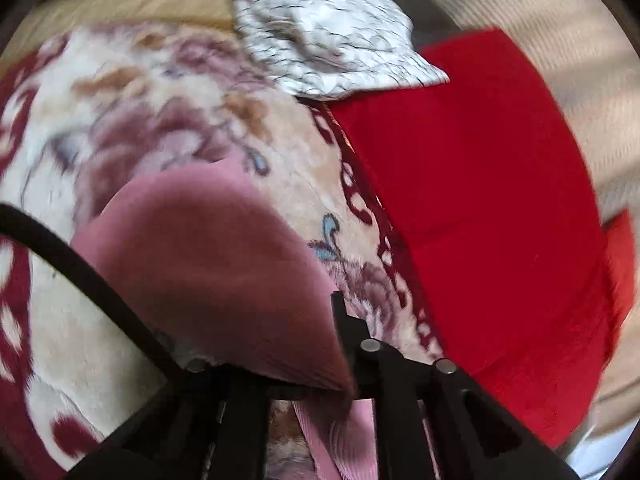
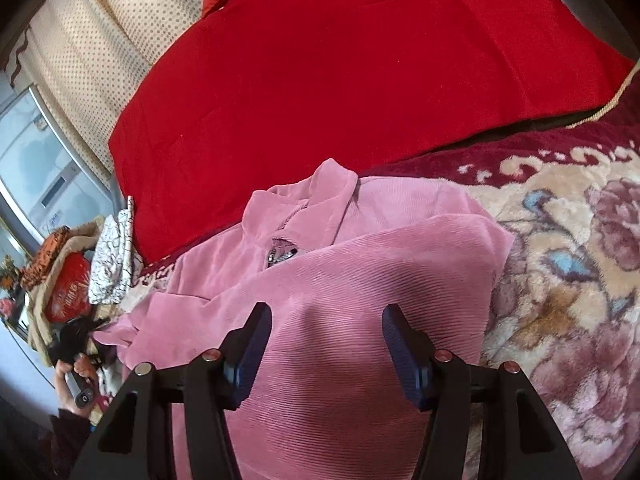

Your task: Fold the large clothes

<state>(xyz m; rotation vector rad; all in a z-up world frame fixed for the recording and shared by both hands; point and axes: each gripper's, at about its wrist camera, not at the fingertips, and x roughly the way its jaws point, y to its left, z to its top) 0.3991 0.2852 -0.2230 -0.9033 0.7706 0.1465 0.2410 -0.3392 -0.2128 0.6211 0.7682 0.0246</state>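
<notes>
A: Nearest first. Right gripper sits low centre of its frame, fingers standing apart over the pink corduroy shirt, nothing between them, and the pads seem clear of the cloth.

B: And the left gripper?

A: Bottom centre of its own view. Fingers closed, with a fold of the pink shirt bunched right at them. Gripping it, as far as I can judge; the tips are partly hidden by the cloth.

B: Where does the shirt lie?

A: On the bed, on the floral blanket, collar towards the upper middle of the right view, one side already lapped over the front. Further up, a red quilt. In the left view a white patterned pillow sits top centre, overlapping the quilt's edge.

B: So which step?

A: Mid-fold, I'd say. One panel over, the left side held. A hand shows at lower left of the right view.

B: Next?

A: Likely carry the held edge across to the middle, keeping it flat, while the right presses or takes the hem.
</notes>
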